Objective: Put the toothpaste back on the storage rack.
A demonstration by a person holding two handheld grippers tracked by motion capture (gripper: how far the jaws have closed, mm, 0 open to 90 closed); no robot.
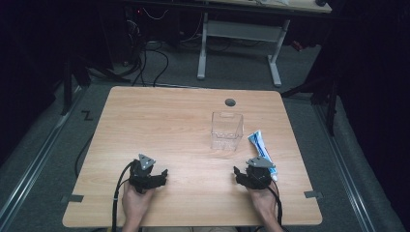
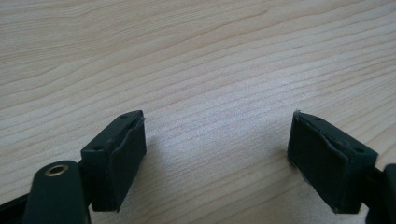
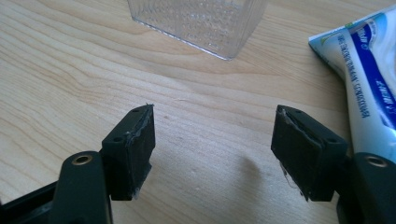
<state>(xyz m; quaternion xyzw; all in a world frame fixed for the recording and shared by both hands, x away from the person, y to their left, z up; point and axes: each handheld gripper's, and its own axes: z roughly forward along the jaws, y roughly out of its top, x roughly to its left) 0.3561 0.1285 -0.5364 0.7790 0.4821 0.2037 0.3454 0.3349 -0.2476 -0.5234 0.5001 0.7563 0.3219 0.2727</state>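
A clear plastic box (image 1: 226, 130) stands upright on the wooden table (image 1: 159, 121), right of centre. A blue and white toothpaste tube (image 1: 261, 147) lies flat to the box's right. My right gripper (image 1: 242, 177) rests near the front edge, just left of the tube's near end. In the right gripper view it (image 3: 214, 135) is open with bare wood between the jaws, the box (image 3: 196, 21) ahead and the tube (image 3: 369, 70) beside the right jaw. My left gripper (image 1: 157, 178) sits at the front left. In the left gripper view it (image 2: 217, 140) is open over bare wood.
A grey cable hole (image 1: 230, 102) sits in the tabletop behind the box. A white-legged desk (image 1: 239, 43) and floor cables (image 1: 150, 63) lie beyond the far edge. Grey tape marks (image 1: 313, 195) sit at the table's front corners.
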